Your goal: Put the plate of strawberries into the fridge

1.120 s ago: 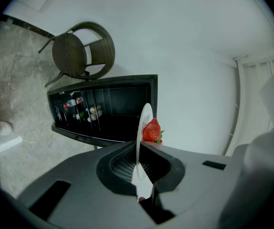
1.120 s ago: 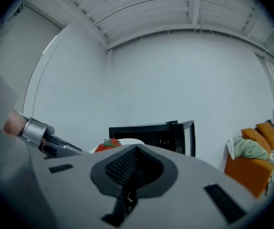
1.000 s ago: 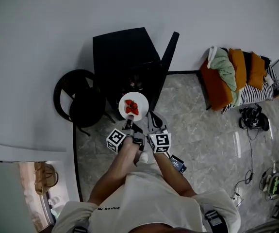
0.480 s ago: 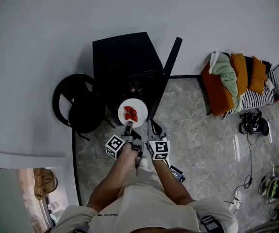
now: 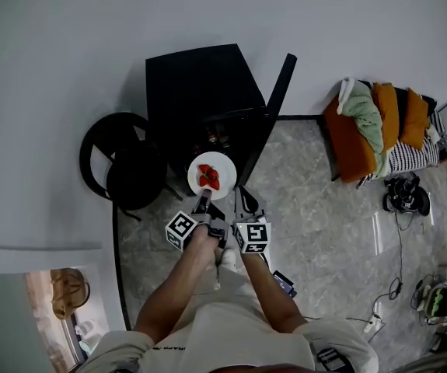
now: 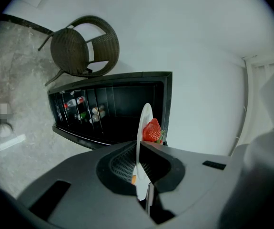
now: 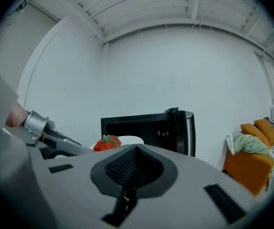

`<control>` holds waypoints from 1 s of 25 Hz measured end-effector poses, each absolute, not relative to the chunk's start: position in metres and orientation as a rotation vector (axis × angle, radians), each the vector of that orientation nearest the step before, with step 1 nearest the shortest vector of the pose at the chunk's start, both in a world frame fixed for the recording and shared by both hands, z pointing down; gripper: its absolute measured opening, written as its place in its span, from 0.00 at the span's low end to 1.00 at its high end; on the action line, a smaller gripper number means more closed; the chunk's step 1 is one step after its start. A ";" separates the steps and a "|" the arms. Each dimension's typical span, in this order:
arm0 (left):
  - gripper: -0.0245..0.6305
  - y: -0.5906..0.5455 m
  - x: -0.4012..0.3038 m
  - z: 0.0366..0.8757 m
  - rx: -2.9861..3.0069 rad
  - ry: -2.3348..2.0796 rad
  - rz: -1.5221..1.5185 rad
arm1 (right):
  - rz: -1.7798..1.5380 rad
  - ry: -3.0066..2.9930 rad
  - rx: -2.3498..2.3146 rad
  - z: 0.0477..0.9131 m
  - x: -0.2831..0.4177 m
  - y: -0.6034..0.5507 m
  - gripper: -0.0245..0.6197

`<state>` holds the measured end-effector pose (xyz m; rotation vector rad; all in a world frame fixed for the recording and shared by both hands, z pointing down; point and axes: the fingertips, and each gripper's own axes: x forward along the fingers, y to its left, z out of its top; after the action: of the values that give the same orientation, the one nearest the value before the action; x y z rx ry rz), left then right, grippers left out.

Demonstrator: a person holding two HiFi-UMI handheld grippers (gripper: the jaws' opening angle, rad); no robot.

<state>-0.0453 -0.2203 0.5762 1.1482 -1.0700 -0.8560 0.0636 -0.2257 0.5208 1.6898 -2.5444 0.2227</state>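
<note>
A white plate (image 5: 212, 175) with red strawberries (image 5: 209, 177) hangs in front of the open black fridge (image 5: 196, 84). My left gripper (image 5: 204, 196) is shut on the plate's near rim. In the left gripper view the plate (image 6: 144, 123) shows edge-on between the jaws, with a strawberry (image 6: 152, 130) on its right side and the fridge's dark inside (image 6: 113, 113) behind it. My right gripper (image 5: 241, 196) is beside the left one, just right of the plate, shut with nothing in it. The right gripper view shows the strawberries (image 7: 107, 143) and the fridge (image 7: 141, 128) ahead.
The fridge door (image 5: 274, 107) stands open to the right. Bottles (image 6: 79, 109) sit on a shelf inside. A dark wicker chair (image 5: 122, 162) stands left of the fridge. An orange sofa with cushions (image 5: 371, 123) is at the right wall, and cables lie on the floor.
The plate stays held by the left gripper in front of the open fridge. Both grippers have barely moved relative to it; the head camera has shifted slightly.
</note>
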 end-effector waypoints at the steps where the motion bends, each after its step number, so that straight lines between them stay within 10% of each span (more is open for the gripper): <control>1: 0.05 -0.222 -0.046 0.578 1.143 -1.066 -0.863 | 0.217 -2.543 1.691 0.522 0.064 -0.226 0.06; 25: 0.05 -0.272 -0.054 0.640 1.117 -1.062 -0.855 | 0.250 -2.506 1.692 0.577 0.060 -0.257 0.06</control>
<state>-0.0543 -0.2719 0.6400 1.1167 -1.0621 -0.8549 0.0599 -0.2572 0.5774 1.6917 -2.5056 0.2505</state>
